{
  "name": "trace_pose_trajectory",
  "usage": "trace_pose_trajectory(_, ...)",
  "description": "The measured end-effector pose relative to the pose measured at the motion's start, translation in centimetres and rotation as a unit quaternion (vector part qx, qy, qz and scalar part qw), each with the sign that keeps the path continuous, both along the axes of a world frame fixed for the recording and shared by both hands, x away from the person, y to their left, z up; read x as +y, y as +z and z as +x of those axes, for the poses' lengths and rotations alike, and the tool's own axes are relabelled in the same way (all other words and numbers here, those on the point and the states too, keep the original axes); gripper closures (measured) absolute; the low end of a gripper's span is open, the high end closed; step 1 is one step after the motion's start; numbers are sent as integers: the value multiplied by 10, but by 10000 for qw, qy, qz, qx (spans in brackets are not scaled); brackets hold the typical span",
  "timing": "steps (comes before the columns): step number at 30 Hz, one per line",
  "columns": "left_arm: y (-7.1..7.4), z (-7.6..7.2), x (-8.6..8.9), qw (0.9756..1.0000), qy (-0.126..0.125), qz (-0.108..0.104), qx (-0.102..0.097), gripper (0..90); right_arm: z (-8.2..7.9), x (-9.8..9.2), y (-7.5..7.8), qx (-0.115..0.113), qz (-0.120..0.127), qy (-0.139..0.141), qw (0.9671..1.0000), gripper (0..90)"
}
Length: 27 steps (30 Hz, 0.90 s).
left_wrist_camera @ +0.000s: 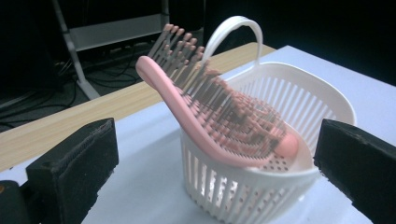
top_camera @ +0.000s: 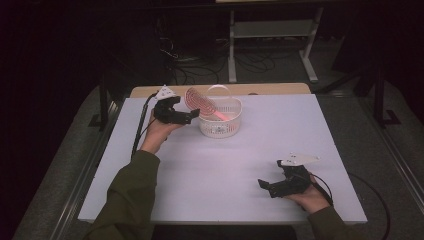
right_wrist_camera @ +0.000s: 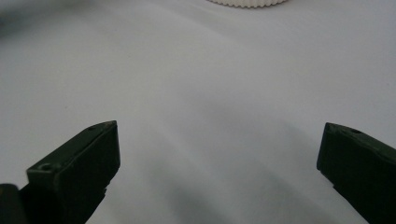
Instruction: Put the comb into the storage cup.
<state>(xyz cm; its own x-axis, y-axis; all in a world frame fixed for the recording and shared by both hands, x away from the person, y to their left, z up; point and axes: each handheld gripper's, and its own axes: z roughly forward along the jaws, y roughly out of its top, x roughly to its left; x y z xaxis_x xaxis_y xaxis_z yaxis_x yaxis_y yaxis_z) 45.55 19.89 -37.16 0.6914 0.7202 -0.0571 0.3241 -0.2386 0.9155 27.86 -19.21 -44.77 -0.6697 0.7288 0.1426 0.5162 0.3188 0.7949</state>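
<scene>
While the pink plastic hairbrush (left_wrist_camera: 210, 126) leans in the white slotted plastic basket (left_wrist_camera: 299, 98), its narrow handle end sits low against the inside near the perforated floor, and its bristled head rises up and out over the rim, tilted away from the basket's arched white carrying handle (left_wrist_camera: 233, 35). In the left gripper view the brush lies ahead of the two black jaws and between their lines, but beyond their tips; neither pad touches it or the basket wall. Those jaws stand wide apart with nothing clamped between them.

From the high view, the brush (top_camera: 202, 104) pokes out of the basket (top_camera: 222, 125) toward the left, and the left gripper (top_camera: 192, 116) hovers just beside the basket's left wall, its jaws pointing at the basket and close under the brush head. A hand (top_camera: 157, 132) in an olive-green sleeve carries it, and a black cable trails back from it along the table edge.

Well apart from all this, near the front right of the pale white tabletop (top_camera: 225, 180), the right gripper (top_camera: 264, 186) rests in the other hand, pointed left across the bare surface. In the right gripper view its jaws are spread wide over plain table with nothing between them, and the basket's lower edge (right_wrist_camera: 247, 2) shows far off at the top.

Behind the tabletop runs a strip of light wood (top_camera: 270, 89).
</scene>
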Motion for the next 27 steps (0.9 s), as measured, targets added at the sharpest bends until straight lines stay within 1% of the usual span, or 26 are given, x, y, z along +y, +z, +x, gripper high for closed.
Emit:
trace_pose_trajectory(3,3,-7,3,10000,-63,65,16,0,0,1,1,-11,10,-2,10000,0)
trace_pose_trajectory(6,5,-15,5,9998,-150,141,22,0,0,2,1,-12,-32,7,10000,0)
trace_pose_trajectory(8,5,-21,7,9997,-183,187,-12,0,0,3,1,-22,-39,5,10000,0)
trace_pose_trajectory(11,3,-30,10,9996,-207,208,-24,0,0,3,2,-35,-51,9,10000,0)
trace_pose_trajectory(15,2,-40,14,9995,-249,180,-54,0,-1,4,2,-42,-44,3,10000,0)
trace_pose_trajectory(17,1,-46,16,9994,-291,155,-59,0,-1,4,2,-46,-48,1,10000,0)
trace_pose_trajectory(20,-2,-53,19,9991,-374,200,-41,0,-1,4,2,-49,-46,-5,10000,0)
trace_pose_trajectory(24,-6,-61,22,9989,-450,157,-36,0,-1,3,2,-50,-48,-15,10000,0)
trace_pose_trajectory(27,-8,-68,25,9984,-511,231,-18,0,-2,3,3,-60,-49,-7,10000,0)
